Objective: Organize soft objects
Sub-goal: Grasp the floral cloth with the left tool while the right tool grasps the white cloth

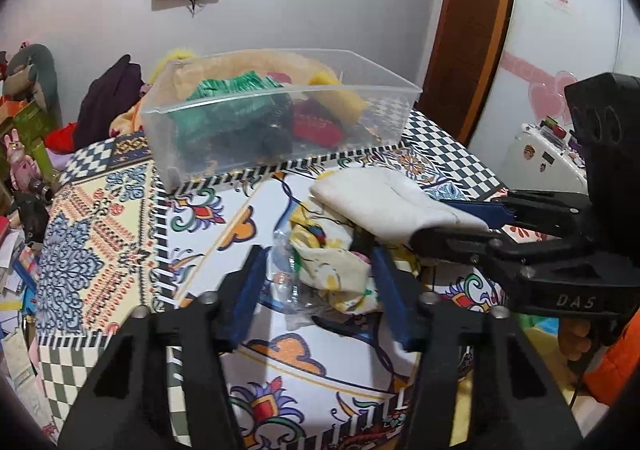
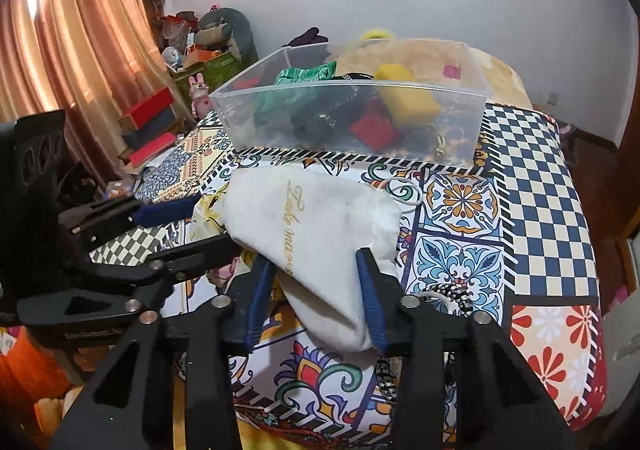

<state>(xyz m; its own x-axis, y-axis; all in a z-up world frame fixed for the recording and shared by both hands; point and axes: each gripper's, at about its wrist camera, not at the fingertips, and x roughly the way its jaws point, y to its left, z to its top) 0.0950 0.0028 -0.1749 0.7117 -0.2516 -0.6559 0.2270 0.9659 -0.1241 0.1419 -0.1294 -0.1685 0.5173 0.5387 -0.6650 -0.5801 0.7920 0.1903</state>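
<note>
A clear plastic bin (image 1: 208, 154) (image 2: 476, 118) stands at the far side of the patterned table and holds green, black, red and yellow soft items. A white cloth pouch (image 2: 320, 234) with gold lettering lies between the fingers of my right gripper (image 2: 316, 270), which stands open around it; the pouch also shows in the left wrist view (image 1: 384, 202). My left gripper (image 1: 320, 262) is open around a crumpled yellow-patterned cloth (image 1: 332, 270) lying on the table, partly under the pouch. A crinkled clear plastic bag (image 1: 286, 282) lies beside that cloth.
The table wears a colourful patterned cover (image 2: 540, 190). A black-and-white braided cord (image 2: 452, 294) lies to the right of the pouch. Boxes, toys and clutter (image 2: 160, 122) crowd the left side. A dark garment (image 1: 108, 98) lies behind the bin.
</note>
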